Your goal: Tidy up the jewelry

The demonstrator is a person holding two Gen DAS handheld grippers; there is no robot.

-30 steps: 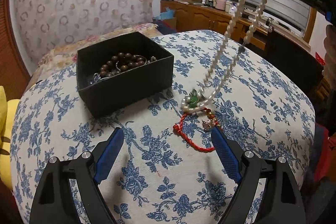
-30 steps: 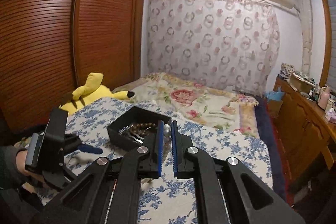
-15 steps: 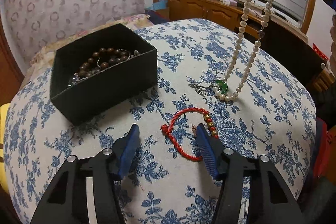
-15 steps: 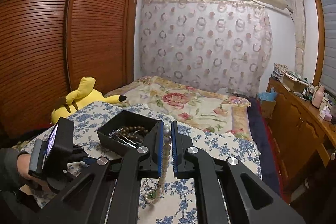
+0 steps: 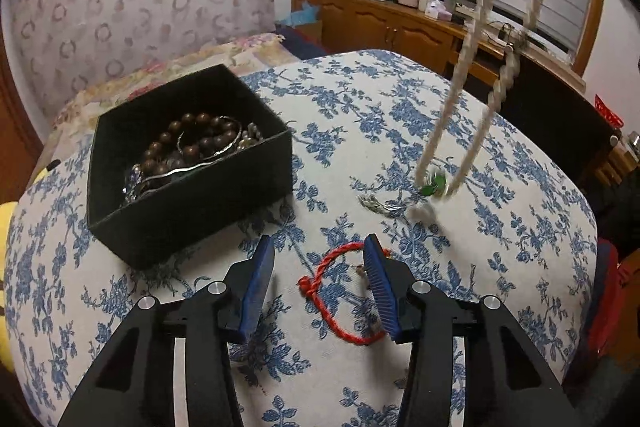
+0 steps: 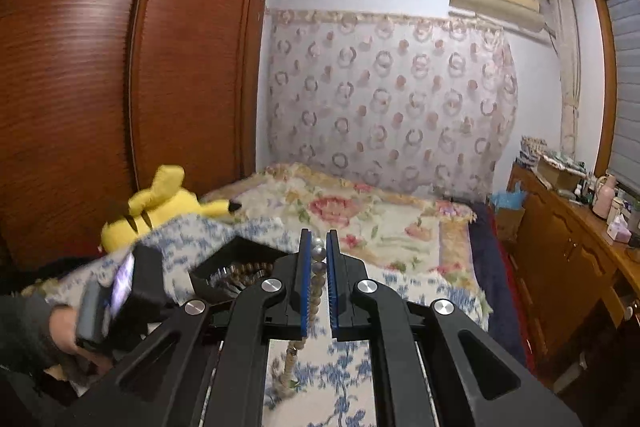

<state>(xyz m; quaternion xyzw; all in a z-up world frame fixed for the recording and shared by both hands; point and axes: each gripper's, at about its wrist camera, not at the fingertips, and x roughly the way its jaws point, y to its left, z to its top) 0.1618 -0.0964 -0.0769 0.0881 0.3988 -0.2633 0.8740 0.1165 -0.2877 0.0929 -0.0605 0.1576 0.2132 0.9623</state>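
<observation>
My right gripper [image 6: 319, 253] is shut on a pearl necklace [image 6: 319, 259], held high. In the left wrist view the necklace [image 5: 466, 59] hangs as a blurred loop, its green pendant [image 5: 434, 183] just above the table. A red cord bracelet [image 5: 340, 297] lies on the blue-flowered tablecloth [image 5: 500, 227]. My left gripper [image 5: 318, 267] is open, its fingers either side of the bracelet, close above the cloth. A black box [image 5: 192, 163] with brown bead bracelets [image 5: 188, 143] and silver pieces stands to the left; it also shows in the right wrist view [image 6: 240, 259].
A small silvery chain [image 5: 378, 205] lies on the cloth below the pendant. A bed [image 6: 360, 211] and a yellow plush toy [image 6: 160, 203] lie beyond the table. A wooden cabinet [image 5: 400, 27] with clutter stands at the back right.
My left gripper has moved forward and down over the red bracelet, fingers narrower than one second ago. My right gripper has lifted the pearl necklace higher, off the cloth.
</observation>
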